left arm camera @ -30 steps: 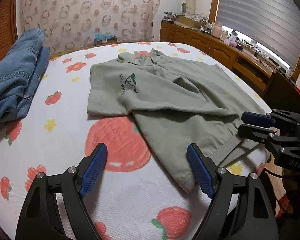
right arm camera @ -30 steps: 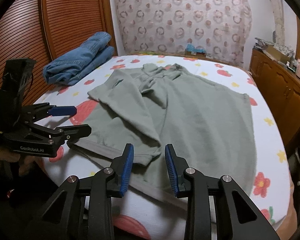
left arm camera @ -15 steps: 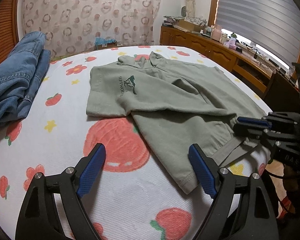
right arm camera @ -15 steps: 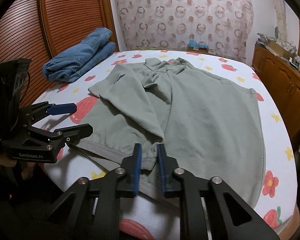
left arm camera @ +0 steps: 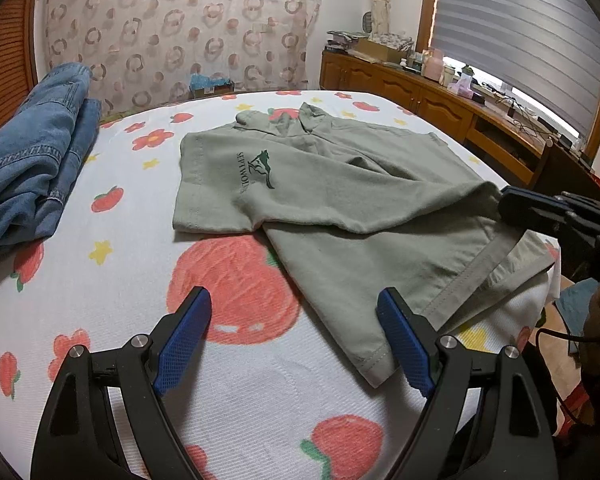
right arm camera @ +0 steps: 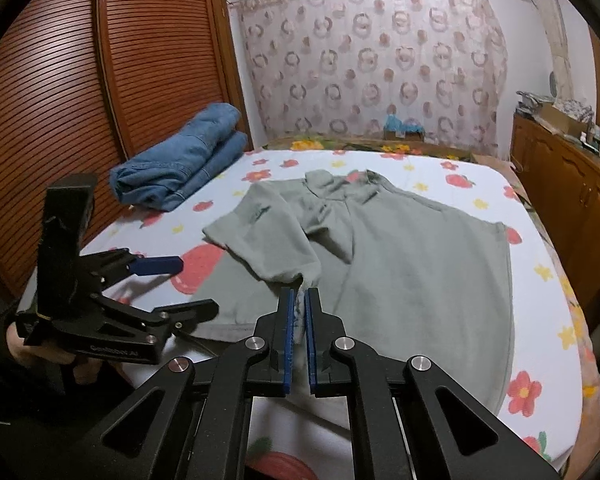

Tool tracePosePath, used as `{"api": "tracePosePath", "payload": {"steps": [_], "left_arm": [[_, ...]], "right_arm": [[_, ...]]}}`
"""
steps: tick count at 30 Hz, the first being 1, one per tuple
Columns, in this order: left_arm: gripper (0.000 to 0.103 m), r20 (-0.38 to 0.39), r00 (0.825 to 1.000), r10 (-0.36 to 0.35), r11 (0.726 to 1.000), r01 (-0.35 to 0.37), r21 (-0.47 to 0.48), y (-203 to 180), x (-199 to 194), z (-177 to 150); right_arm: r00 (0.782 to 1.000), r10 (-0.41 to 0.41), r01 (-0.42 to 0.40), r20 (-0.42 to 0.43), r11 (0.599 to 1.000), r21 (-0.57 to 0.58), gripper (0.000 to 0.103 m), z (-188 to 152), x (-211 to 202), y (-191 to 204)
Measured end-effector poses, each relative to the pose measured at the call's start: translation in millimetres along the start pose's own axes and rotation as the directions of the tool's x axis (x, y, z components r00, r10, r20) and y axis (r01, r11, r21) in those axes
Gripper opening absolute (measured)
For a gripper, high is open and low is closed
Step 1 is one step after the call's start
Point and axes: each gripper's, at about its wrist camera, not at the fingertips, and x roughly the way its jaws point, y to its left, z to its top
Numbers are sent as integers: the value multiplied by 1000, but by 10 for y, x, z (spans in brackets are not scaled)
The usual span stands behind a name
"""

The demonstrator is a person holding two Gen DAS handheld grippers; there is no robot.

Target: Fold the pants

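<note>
A grey-green polo shirt (left arm camera: 340,200) (right arm camera: 400,260) lies spread on the strawberry-print bed sheet (left arm camera: 100,288), one side folded over itself. No pants lie under the grippers; folded blue jeans (left arm camera: 32,168) (right arm camera: 180,172) rest at the bed's far left. My right gripper (right arm camera: 299,294) (left arm camera: 512,202) is shut, its blue pads pinching a bunch of the shirt's folded edge near the hem. My left gripper (left arm camera: 292,296) (right arm camera: 180,286) is open just above the sheet. The shirt's near hem corner lies by its right finger and nothing sits between the fingers.
A slatted wooden door (right arm camera: 100,100) stands left of the bed. A low wooden cabinet (left arm camera: 440,100) with clutter on top runs along the right under a window blind. A patterned curtain (right arm camera: 372,68) hangs behind. A person's hand (right arm camera: 44,356) holds the left gripper at the bed's near edge.
The right gripper's jaws closed from partly apart onto the shirt's folded edge, which now rises slightly. The left gripper stayed open in the same place.
</note>
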Motion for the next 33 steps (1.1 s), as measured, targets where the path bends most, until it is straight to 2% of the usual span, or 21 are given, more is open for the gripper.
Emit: {"api": "tracePosePath", "payload": {"steps": [8, 13, 20, 33], "left_arm": [[86, -12, 999, -32, 998, 31, -52, 67, -29, 20], [86, 15, 999, -51, 995, 52, -83, 94, -118, 37], [86, 48, 997, -64, 996, 67, -65, -7, -223, 108], [86, 39, 995, -89, 996, 89, 7, -297, -176, 310]], "right_arm": [[1000, -10, 10, 22, 1000, -9, 5, 22, -4, -5], [999, -21, 21, 47, 1000, -12, 4, 55, -93, -22], [993, -57, 60, 98, 998, -26, 4, 70, -347, -51], [980, -142, 142, 141, 990, 11, 4, -58, -705, -138]]}}
